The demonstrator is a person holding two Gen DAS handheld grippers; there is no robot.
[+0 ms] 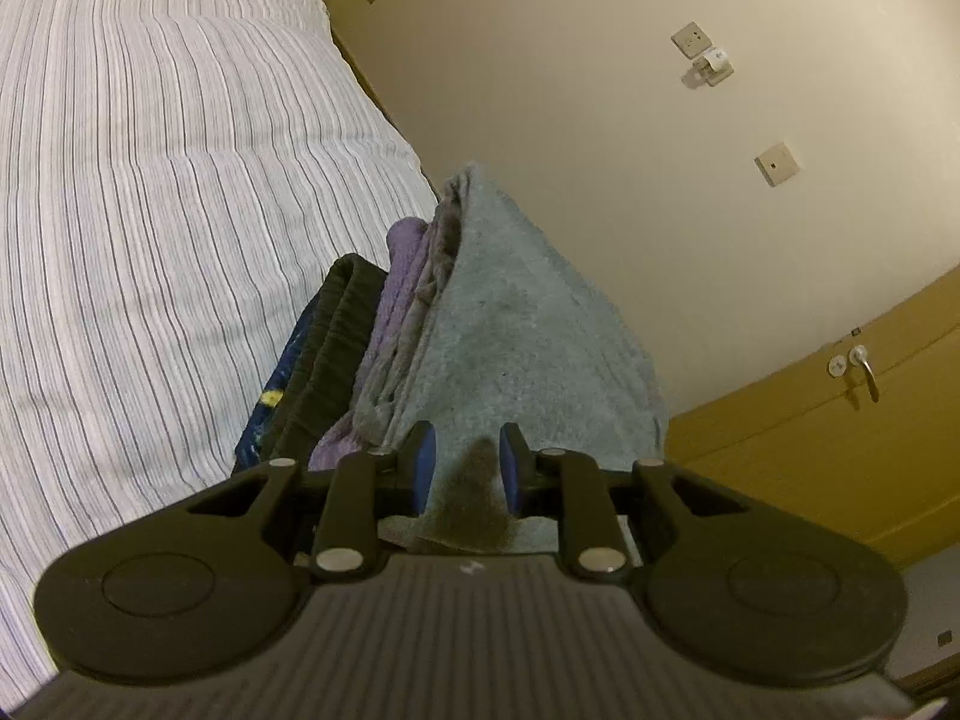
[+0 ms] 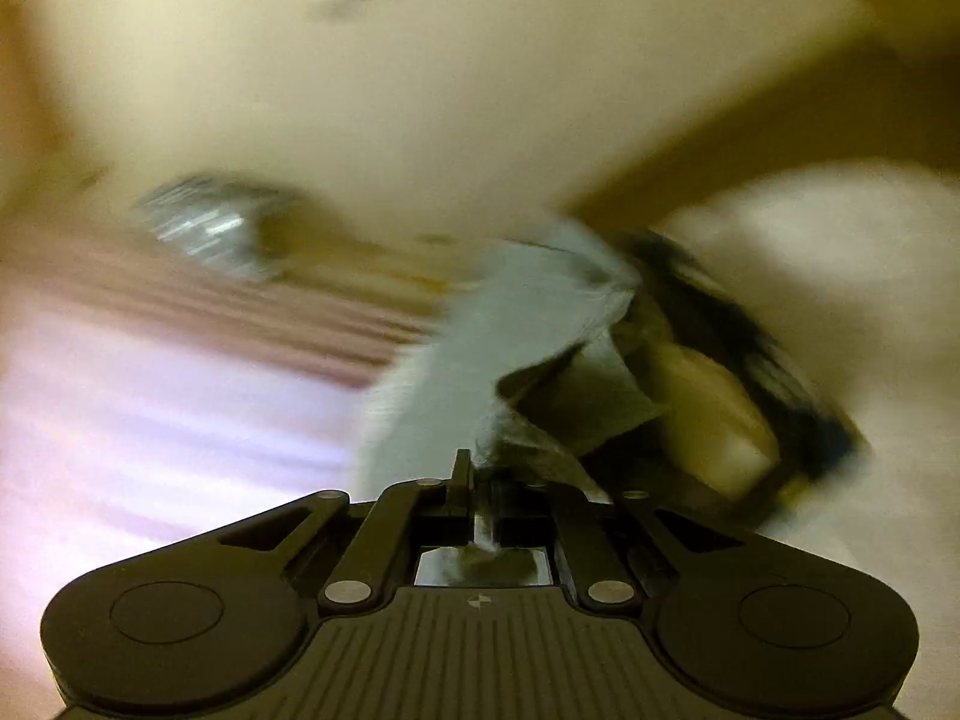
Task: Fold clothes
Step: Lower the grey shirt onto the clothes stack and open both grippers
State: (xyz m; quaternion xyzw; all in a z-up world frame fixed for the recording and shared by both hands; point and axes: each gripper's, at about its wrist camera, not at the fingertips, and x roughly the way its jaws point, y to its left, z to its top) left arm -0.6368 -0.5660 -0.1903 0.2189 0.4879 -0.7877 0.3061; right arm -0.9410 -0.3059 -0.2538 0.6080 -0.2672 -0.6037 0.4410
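In the left wrist view a grey-green towel point(image 1: 528, 324) tops a leaning stack of folded clothes: a purple piece point(image 1: 402, 276), a black piece point(image 1: 336, 324) and a dark blue patterned one point(image 1: 270, 402). My left gripper point(image 1: 468, 462) has its blue pads point(image 1: 426, 456) on either side of the towel's near edge, pinching a thick fold. The right wrist view is heavily blurred. There my right gripper point(image 2: 474, 468) is shut on a corner of pale grey cloth point(image 2: 480, 348), which stretches away from it. A hand holding something black point(image 2: 720, 384) shows past the cloth.
A white duvet with thin dark stripes point(image 1: 150, 210) fills the left. A cream wall with sockets point(image 1: 696, 42) and a switch plate point(image 1: 777, 163) rises behind the stack. A mustard door with a lever handle point(image 1: 864, 372) is at the right.
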